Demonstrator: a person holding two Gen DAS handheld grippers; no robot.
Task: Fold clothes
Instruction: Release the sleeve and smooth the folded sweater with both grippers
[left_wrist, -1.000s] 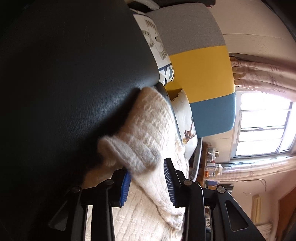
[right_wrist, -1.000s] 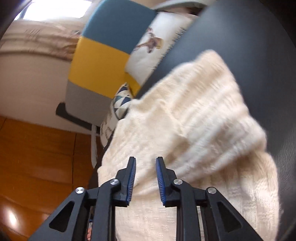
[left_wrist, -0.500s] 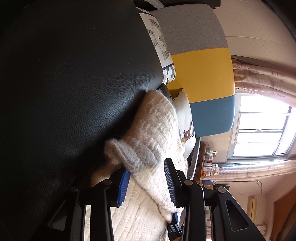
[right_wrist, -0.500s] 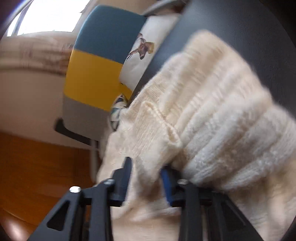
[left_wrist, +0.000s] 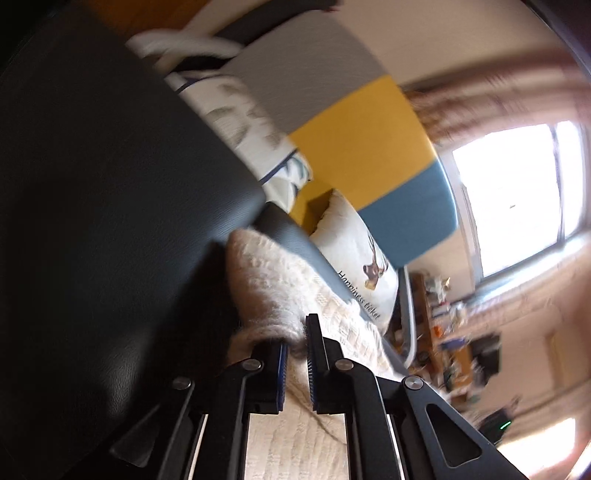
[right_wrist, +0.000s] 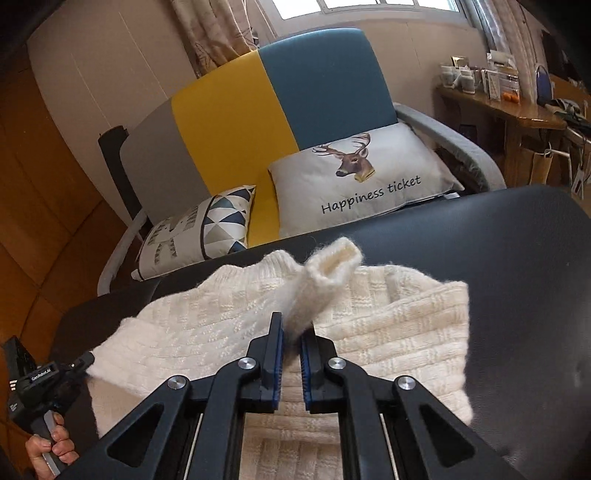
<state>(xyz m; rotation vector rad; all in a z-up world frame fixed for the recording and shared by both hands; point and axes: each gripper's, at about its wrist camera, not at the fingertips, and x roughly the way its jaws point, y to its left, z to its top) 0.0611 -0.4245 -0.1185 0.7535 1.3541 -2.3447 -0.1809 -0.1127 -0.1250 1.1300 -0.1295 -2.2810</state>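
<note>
1. Behind your left gripper (left_wrist: 295, 354) stood a black padded surface (left_wrist: 110, 184), a tricolour sofa (left_wrist: 362, 147) and a bright window (left_wrist: 517, 192); its jaws were pinched shut on the cream sweater (left_wrist: 273, 288).
2. Right view: your right gripper (right_wrist: 291, 343) clamped a sweater fold (right_wrist: 321, 288) on that black surface; beyond, a deer cushion (right_wrist: 369, 177) read "Happiness ticket".

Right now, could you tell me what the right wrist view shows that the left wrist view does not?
Only the right wrist view shows the right gripper shut on a raised cuff of the cream sweater, the person's hand holding the other gripper's handle at lower left, and the wooden side table.

Only the left wrist view shows the left gripper shut on a fold of the sweater, and white fabric behind the sofa.

Both show the black surface, the grey, yellow and blue sofa and the deer cushion.
</note>
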